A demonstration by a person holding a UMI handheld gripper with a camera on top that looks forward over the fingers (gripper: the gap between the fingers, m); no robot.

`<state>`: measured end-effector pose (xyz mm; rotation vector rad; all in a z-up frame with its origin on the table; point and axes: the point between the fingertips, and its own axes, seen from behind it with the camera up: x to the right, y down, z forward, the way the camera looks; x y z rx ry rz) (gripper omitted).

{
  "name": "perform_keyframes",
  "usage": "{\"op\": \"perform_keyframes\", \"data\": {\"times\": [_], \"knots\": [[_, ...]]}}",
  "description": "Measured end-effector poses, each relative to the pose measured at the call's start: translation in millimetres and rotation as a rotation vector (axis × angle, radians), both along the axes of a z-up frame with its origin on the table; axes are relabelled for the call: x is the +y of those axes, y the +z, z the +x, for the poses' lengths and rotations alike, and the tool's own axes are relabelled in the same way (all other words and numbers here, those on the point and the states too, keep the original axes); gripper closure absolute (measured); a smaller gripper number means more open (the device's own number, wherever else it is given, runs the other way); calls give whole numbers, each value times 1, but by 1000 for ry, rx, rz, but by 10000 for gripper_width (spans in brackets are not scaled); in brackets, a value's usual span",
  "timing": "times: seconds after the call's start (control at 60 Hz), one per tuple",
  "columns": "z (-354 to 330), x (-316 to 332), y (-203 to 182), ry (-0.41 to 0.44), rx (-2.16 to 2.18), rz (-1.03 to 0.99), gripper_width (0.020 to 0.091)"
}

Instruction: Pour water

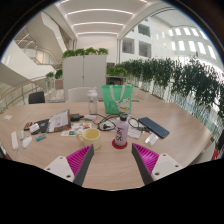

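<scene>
In the gripper view, the tongs [110,160] are seen at the bottom of the frame, spread open with nothing held between them; one magenta pad [81,158] shows on the left finger and another on the right. A round wooden surface [110,168] fills the lower middle of the frame. Just ahead of the gap between the fingers, near the centre, a clear bottle [121,131] with a red base and a dark cap is set upright. To its left a yellow cup [91,134] is placed, a little apart from the bottle. Behind these, a second clear bottle [93,103] is seen in front of a green bag [117,98]. A dark tablet [154,127] lies to the right of centre. At the left of the frame, papers and small items [45,126] are scattered on the surface; what they are cannot be told. A row of green plants [178,78] is seen at the right, and a white cabinet [84,70] topped with plants stands at upper centre.
</scene>
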<state>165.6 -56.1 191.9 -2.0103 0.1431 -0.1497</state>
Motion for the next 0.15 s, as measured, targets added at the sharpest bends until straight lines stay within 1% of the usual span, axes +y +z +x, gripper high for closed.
{"op": "perform_keyframes", "data": {"times": [0.067, 0.15], "knots": [[-19, -33, 23, -12, -26, 5, 279], [-45, -63, 41, -14, -5, 3, 276]]}}
